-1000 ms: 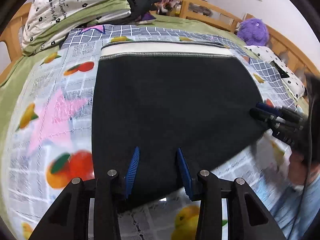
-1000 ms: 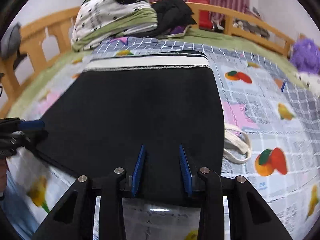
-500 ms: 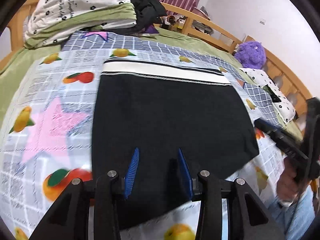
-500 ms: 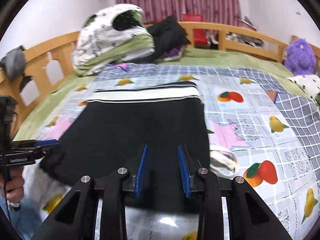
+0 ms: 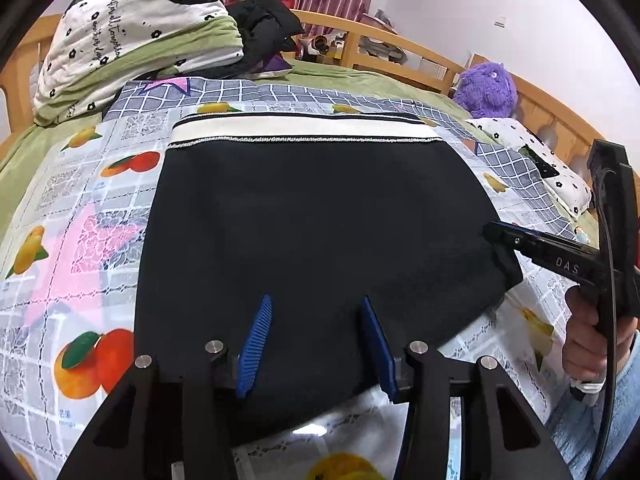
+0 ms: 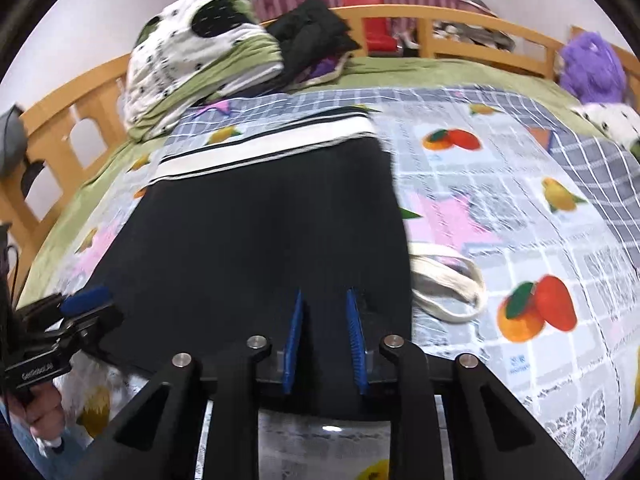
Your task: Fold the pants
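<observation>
Lying flat, one black pants (image 5: 312, 224), two grippers, left gripper (image 5: 316, 340) fingers opening, right gripper (image 6: 325, 340) fingers closing, both empty.

The pants (image 5: 312, 220) are seen as matt black cloth with a white ribbed waistband (image 5: 304, 130). The bedspread (image 5: 72, 216) beneath is printed cloth. Ridged blue pads (image 5: 256, 340) are set in the matt black plastic left gripper (image 5: 316, 344), with shiny metal pins (image 5: 216, 347).

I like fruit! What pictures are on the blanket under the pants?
Oranges, yellow fruit and pink stars on the blanket, clearest in the left wrist view.
</observation>
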The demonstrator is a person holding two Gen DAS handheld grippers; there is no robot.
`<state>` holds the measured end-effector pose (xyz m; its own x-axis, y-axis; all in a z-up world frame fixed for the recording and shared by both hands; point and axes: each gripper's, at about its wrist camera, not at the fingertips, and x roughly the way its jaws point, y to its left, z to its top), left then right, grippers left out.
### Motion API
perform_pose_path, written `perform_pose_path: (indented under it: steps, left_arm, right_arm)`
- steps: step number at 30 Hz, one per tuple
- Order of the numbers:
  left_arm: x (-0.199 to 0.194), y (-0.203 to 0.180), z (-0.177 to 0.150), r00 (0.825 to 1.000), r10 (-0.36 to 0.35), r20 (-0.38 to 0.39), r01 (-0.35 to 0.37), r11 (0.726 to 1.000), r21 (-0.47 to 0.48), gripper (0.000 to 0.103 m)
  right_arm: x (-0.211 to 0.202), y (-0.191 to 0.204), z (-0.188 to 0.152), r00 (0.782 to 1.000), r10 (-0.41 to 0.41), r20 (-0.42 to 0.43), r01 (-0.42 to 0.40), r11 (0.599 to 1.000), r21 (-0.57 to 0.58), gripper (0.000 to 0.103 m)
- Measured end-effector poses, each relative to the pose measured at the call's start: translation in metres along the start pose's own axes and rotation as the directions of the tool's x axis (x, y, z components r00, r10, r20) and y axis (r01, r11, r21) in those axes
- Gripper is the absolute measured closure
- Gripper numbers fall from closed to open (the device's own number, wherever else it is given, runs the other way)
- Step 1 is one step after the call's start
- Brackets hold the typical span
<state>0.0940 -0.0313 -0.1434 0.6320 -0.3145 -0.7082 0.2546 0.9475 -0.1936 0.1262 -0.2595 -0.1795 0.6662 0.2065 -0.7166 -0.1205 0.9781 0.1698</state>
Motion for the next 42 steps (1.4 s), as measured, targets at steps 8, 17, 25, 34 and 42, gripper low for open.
perform_pose_path:
  steps: [8,17,25,34,42]
  left_arm:
    - [-0.016,0.003,-0.007,0.999,0.033,-0.020,-0.033,0.999,-0.033,0.057]
    - [-0.082,-0.011,0.001,0.994,0.090,0.066,-0.087,0.995,-0.053,0.051]
    - [-0.143,-0.055,0.003,0.972,0.186,0.147,-0.188,0.982,0.002,0.031]
    - [-0.171,-0.058,-0.019,0.964,0.235,0.125,-0.228,0.971,-0.066,0.025]
    - [-0.184,-0.069,-0.019,0.962,0.225,0.154,-0.219,0.974,-0.059,0.025]
  right_arm:
    - [-0.004,-0.007,-0.004,0.999,0.028,-0.022,-0.027,0.998,0.052,0.081]
    - [-0.065,0.005,-0.004,0.998,-0.060,-0.002,0.059,0.996,0.073,0.075]
    - [-0.145,0.013,-0.003,0.994,-0.097,0.056,0.089,0.988,0.126,0.060]
    - [-0.194,0.026,-0.035,0.970,-0.212,0.120,0.199,0.974,0.113,0.023]
    - [-0.210,0.033,-0.041,0.966,-0.219,0.139,0.208,0.974,0.089,0.020]
